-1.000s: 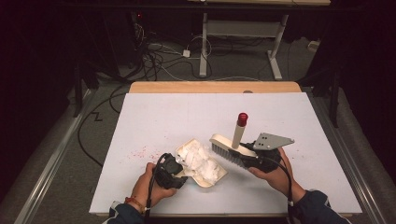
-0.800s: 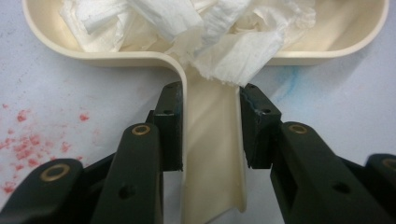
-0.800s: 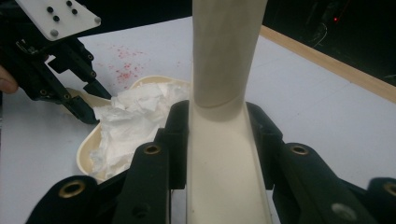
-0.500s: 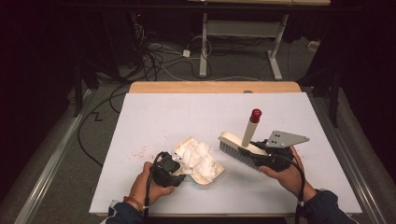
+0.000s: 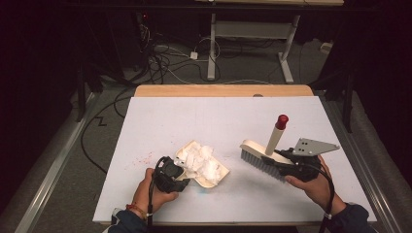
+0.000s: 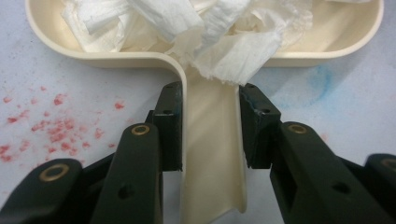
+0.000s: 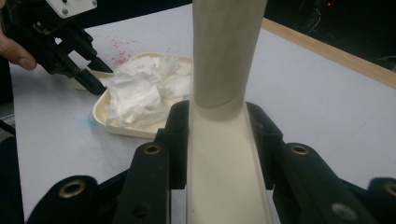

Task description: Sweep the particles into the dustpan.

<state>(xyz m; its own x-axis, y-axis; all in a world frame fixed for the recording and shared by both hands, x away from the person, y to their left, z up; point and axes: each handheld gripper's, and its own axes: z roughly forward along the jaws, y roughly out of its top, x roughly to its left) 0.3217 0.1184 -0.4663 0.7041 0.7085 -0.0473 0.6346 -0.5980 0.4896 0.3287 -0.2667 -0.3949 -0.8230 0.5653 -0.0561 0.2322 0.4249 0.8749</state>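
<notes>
A cream dustpan (image 5: pixel 216 175) lies on the white table top (image 5: pixel 218 116) with crumpled white paper (image 5: pixel 200 158) heaped in it. My left gripper (image 5: pixel 179 174) is shut on its handle; in the left gripper view the jaws clamp the handle (image 6: pixel 212 154) on both sides, with the pan's rim (image 6: pixel 140 59) and the paper (image 6: pixel 205 28) just ahead. To the right, my right gripper (image 5: pixel 278 162) is shut on a cream hand brush (image 5: pixel 256 156), bristles down, its red-tipped stem (image 5: pixel 281 120) pointing up. The right gripper view has that stem (image 7: pixel 224 46) between the jaws, and the dustpan (image 7: pixel 105 116) and left gripper (image 7: pixel 88 70) beyond.
Red specks (image 6: pixel 51 130) and a faint blue smear (image 6: pixel 317 79) mark the table top beside the pan. A wooden strip (image 5: pixel 223 91) runs along the far edge. Cables (image 5: pixel 160 63) and a desk frame (image 5: pixel 248 34) sit on the floor behind.
The right hand has carried the brush to the right and slightly up, away from the dustpan. The left gripper has kept its hold on the handle and barely moved.
</notes>
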